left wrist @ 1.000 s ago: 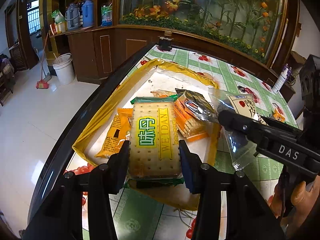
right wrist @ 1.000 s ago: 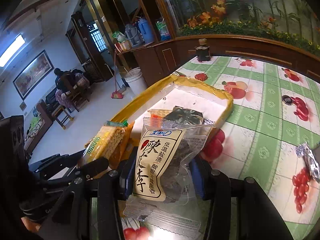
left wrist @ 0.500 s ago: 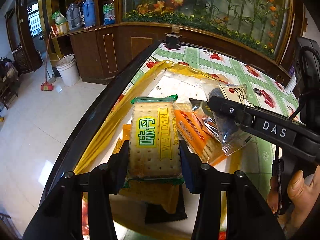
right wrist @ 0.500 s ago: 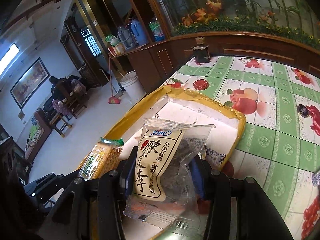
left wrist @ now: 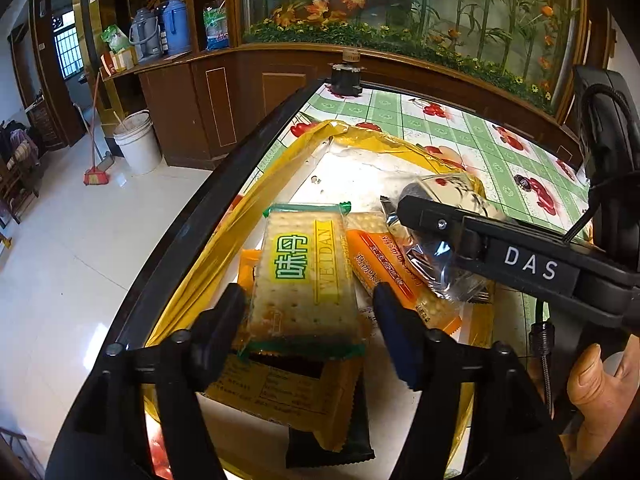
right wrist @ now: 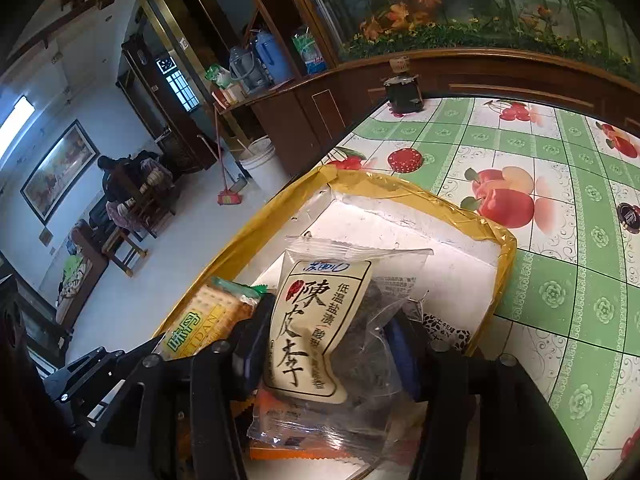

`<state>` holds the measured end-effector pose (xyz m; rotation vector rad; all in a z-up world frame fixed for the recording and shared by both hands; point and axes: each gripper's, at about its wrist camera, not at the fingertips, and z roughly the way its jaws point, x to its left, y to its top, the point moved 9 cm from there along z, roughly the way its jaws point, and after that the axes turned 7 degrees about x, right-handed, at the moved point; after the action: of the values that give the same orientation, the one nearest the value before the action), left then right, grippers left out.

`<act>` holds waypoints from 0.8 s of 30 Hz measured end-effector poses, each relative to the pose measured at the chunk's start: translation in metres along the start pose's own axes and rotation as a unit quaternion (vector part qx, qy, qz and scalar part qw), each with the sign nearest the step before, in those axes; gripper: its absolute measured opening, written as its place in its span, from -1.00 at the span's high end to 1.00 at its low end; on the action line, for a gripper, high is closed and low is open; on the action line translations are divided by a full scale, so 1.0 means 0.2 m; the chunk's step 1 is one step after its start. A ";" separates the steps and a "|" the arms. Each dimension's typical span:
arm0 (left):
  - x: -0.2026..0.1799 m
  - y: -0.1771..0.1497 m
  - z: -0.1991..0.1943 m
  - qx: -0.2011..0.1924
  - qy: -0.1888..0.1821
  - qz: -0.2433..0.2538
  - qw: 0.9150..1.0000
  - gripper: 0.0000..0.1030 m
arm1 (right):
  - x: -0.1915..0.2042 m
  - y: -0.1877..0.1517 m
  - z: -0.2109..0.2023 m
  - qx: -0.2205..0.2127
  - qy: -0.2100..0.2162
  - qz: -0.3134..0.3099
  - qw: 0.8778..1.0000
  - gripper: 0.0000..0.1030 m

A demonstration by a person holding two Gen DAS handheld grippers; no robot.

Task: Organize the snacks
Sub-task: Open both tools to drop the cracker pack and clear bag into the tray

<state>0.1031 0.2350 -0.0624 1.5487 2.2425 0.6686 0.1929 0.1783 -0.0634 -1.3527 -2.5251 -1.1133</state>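
A yellow-rimmed white box (left wrist: 280, 168) sits on the table edge and holds several snack packs. My left gripper (left wrist: 310, 312) is open, its pads apart on either side of a green-edged WEIDAN cracker pack (left wrist: 304, 272) that lies on other packs in the box. The cracker pack also shows in the right wrist view (right wrist: 208, 328). My right gripper (right wrist: 326, 350) is shut on a clear bag of dark preserved plums (right wrist: 320, 332) with a white Chinese label, held over the box (right wrist: 404, 188). An orange cracker pack (left wrist: 384, 268) lies beside the WEIDAN pack.
The table has a green and white fruit-print cloth (right wrist: 560, 184) and a dark curved edge (left wrist: 192, 220). A dark jar (right wrist: 403, 92) stands at the far end. A white bucket (left wrist: 136, 144) and a broom stand on the floor to the left.
My left gripper has opened and let the WEIDAN cracker pack rest in the box. Both grippers have moved further over the box; the right still holds the plum bag.
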 end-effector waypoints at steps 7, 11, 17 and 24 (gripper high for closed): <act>-0.02 -0.03 -0.03 0.002 0.000 0.003 1.000 -0.33 | -0.03 0.01 -0.06 -0.013 -0.003 0.010 1.000 -0.40; -0.03 -0.04 -0.07 -0.007 0.001 0.001 1.000 -0.44 | -0.03 0.00 -0.10 -0.016 -0.006 0.009 1.000 -0.42; -0.02 -0.06 -0.13 -0.010 -0.022 -0.025 0.999 -0.45 | -0.03 -0.05 -0.19 -0.021 -0.008 0.007 1.000 -0.53; -0.11 -0.09 -0.20 -0.013 -0.041 -0.020 0.999 -0.45 | -0.09 -0.14 -0.31 -0.023 -0.008 0.021 0.999 -0.55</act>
<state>0.0758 0.2016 -0.0382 1.4878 2.1899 0.6080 0.1659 0.1169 -0.0405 -1.4251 -2.4836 -1.1653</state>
